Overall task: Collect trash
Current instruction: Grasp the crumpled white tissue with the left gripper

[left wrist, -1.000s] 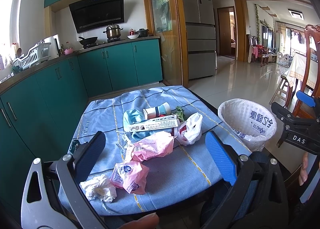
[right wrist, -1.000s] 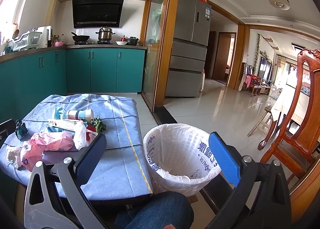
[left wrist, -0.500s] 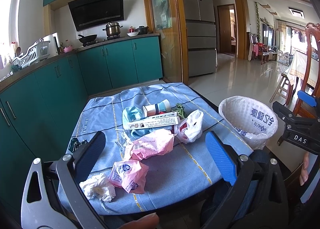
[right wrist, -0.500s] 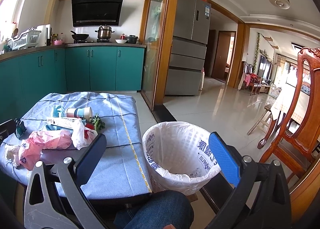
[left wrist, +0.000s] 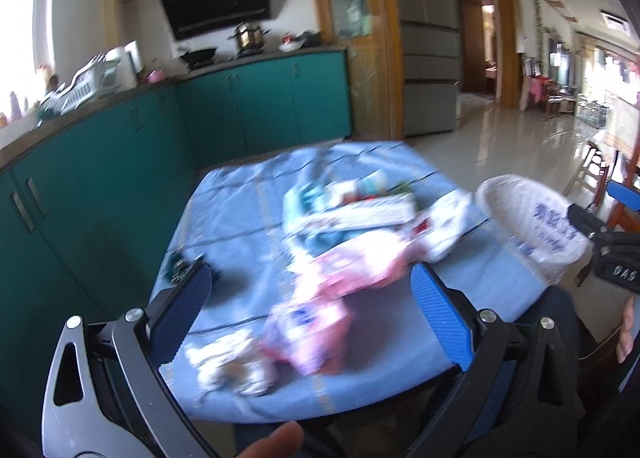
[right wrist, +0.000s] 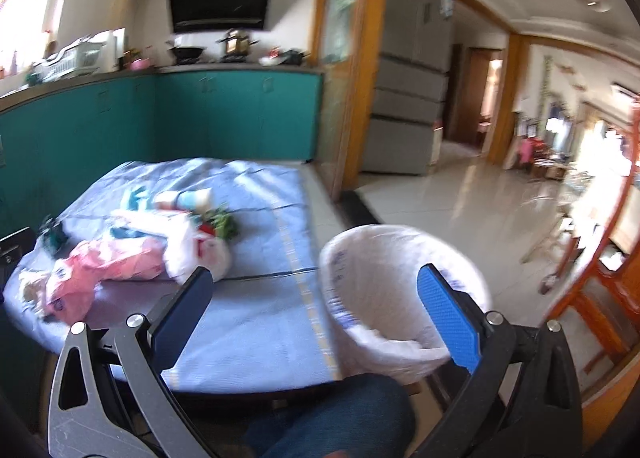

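Our fingers [left wrist: 440, 314] on both grippers are spread wide and carry nothing. The left gripper [left wrist: 308, 306] is nearest the crumpled pink plastic bag [left wrist: 308, 338] by the near edge of the blue-clothed table [left wrist: 224, 218], just ahead, lying slantwise. Only the right gripper [right wrist: 316, 306] view looks into the white-lined round trash bin [right wrist: 400, 298] beside the table's right edge.

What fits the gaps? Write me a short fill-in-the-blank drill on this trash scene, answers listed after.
1. The trash lies on a table under a ____ cloth.
2. The bin beside the table is lined with a ____ plastic bag.
3. The two wrappers nearest the left claw are ____ in colour.
4. Both claws, including the right claw, are ____ and hold nothing.

Missing words: blue; white; pink; open
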`<state>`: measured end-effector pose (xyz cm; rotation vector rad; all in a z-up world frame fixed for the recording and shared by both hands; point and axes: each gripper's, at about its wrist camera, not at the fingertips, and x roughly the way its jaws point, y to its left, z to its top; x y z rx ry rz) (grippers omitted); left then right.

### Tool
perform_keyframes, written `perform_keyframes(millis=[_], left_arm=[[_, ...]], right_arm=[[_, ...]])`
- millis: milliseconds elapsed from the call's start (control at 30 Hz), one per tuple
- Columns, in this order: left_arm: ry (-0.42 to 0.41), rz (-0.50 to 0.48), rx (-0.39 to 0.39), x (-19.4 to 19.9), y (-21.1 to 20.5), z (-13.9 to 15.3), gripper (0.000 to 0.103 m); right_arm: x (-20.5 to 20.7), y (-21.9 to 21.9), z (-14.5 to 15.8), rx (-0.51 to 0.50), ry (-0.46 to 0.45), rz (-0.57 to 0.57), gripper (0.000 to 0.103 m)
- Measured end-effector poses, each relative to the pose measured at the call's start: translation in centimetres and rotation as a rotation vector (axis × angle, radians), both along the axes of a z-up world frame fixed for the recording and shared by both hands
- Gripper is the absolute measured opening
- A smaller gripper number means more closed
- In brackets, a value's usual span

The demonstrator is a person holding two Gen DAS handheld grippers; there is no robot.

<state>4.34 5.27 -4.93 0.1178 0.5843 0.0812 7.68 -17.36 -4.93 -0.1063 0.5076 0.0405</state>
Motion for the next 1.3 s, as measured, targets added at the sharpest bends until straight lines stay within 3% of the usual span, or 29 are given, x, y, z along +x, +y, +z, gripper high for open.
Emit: perform_keyframes(millis=[100, 233, 367, 500, 733, 767, 833, 900, 1300], left_arm=[[0.049, 0.131, 0.01, -0.3, 4.6, -1.8, 0.1], [0.133, 0.24, -0.051, -1.7, 10.4, -4.2, 0.099], [0.175, 0.242, -0.095, -2.9, 11.9, -5.2, 0.099], [0.189, 0.193, -0.064, -2.6, 10.4, -6.4, 0.099], [0.21, 0.076, -0.011, -0.2, 7.6, -8.0, 0.097], [0.215, 0.067, -0.005, 0.2, 7.3, -8.2, 0.095], [0.238, 0.056, -0.005, 1.1, 7.0, -8.8, 0.077], [0.26, 0.058, -0.018, 1.8, 7.0, -9.3, 0.07], [0.234, 0.051, -0.103, 1.1, 8.9, -9.1, 0.048]], right_arm=[[1.2, 2.5, -1.2, 0.047, 0.05, 0.133, 0.1], [2.8, 7.5, -3.4, 0.11, 0.142, 0.339, 0.1], [3.9, 12.3, -4.2, 0.109, 0.197, 0.473, 0.099], [3.8, 16.3, -4.0, 0.103, 0.216, 0.588, 0.099], [2.7, 15.5, -4.6, 0.084, 0.216, 0.545, 0.099], [2.7, 14.9, -4.7, 0.091, 0.22, 0.532, 0.099], [3.0, 13.7, -5.3, 0.106, 0.236, 0.514, 0.099], [3.1, 13.3, -6.0, 0.12, 0.255, 0.511, 0.099], [2.6, 16.5, -8.3, 0.107, 0.318, 0.621, 0.099]])
